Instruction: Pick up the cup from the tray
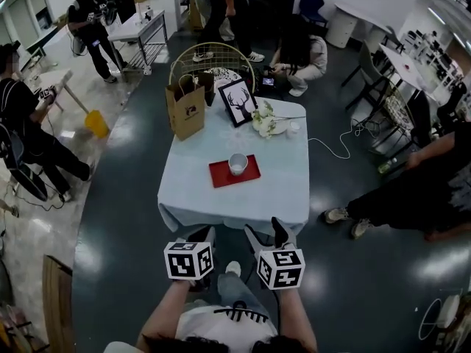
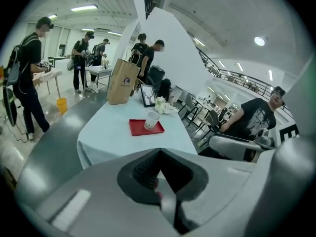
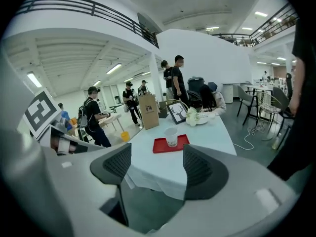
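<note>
- Cup (image 1: 238,163) is seen upright on a red tray (image 1: 220,176), just above the middle of the head view; it is white and stands toward the tray's upper right part.
- The tray is laid flat on a table (image 1: 199,201) covered with a pale blue cloth, nearer the table's lower edge than its upper one.
- In the left gripper view the cup (image 2: 151,120) and tray (image 2: 136,128) are shown at the centre, well apart from the jaws.
- In the right gripper view the cup (image 3: 171,137) and tray (image 3: 160,146) are framed just above the gap between the two pads.
- The left gripper (image 1: 200,235) is held at the lower middle of the head view, short of the table's lower edge; its jaws are pressed together with nothing between them, as shown in its own view (image 2: 159,174).
- The right gripper (image 1: 268,234) is held just beside it, to its right; its jaws are spread apart and nothing is clasped, as shown in its own view (image 3: 157,166).
- Neither gripper is in contact with the cup, the tray or the table.
- A brown paper bag (image 1: 185,109), a framed deer picture (image 1: 238,101) and white flowers (image 1: 263,120) are set along the table's upper part, well apart from the tray.
</note>
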Tool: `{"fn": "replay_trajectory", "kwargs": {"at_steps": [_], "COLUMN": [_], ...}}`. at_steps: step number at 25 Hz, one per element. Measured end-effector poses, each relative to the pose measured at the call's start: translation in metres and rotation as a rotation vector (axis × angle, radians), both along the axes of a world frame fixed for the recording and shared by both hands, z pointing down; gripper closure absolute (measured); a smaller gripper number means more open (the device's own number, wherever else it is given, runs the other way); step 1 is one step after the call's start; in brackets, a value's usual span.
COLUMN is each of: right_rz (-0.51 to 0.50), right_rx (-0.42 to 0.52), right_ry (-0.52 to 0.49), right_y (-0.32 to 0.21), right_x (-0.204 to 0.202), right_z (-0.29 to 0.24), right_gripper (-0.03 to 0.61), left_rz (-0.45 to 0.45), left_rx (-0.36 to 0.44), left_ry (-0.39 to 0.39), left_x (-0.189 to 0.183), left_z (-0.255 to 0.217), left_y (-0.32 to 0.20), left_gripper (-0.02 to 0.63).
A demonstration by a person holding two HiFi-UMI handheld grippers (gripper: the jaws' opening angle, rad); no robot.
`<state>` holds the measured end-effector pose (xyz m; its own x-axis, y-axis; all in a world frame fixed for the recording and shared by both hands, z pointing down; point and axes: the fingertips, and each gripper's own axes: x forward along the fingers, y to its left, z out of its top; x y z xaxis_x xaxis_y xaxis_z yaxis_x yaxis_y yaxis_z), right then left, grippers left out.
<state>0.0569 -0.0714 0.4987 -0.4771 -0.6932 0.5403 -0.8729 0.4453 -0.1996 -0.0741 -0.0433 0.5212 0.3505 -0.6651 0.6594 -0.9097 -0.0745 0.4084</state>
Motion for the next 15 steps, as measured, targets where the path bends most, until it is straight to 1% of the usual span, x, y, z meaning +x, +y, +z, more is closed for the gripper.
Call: {"fn": "replay_trajectory", "kwargs": {"at_steps": [4, 9, 11, 15], "right_rz": [-0.04, -0.063, -0.06, -0.038], "right_rx": [-0.012, 0.0, -0.001, 0.027], "right_ry": [-0.003, -0.008, -0.004, 0.019], "right_y": [-0.021, -0.058, -0.069, -0.098], "right_x": [0.002, 0.0, 0.001, -0.001], "right_z": [0.008, 0.005, 0.008, 0.014], "right_gripper": [0.226, 0.213, 0.205, 0.203], "left_rz": [-0.03, -0.045, -0.048, -0.038], "left_rx": [-0.023, -0.024, -0.033, -0.037], "left_ry": [-0.008, -0.028, -0.03, -0.042], "left_x": [0.007, 0.005, 0.004, 0.0], "left_z": [0.006, 0.006, 0.01, 0.016], "left_y": [-0.017, -0.048, -0.056, -0.078], "left_gripper": [0.614, 0.614, 0.614, 0.612]}}
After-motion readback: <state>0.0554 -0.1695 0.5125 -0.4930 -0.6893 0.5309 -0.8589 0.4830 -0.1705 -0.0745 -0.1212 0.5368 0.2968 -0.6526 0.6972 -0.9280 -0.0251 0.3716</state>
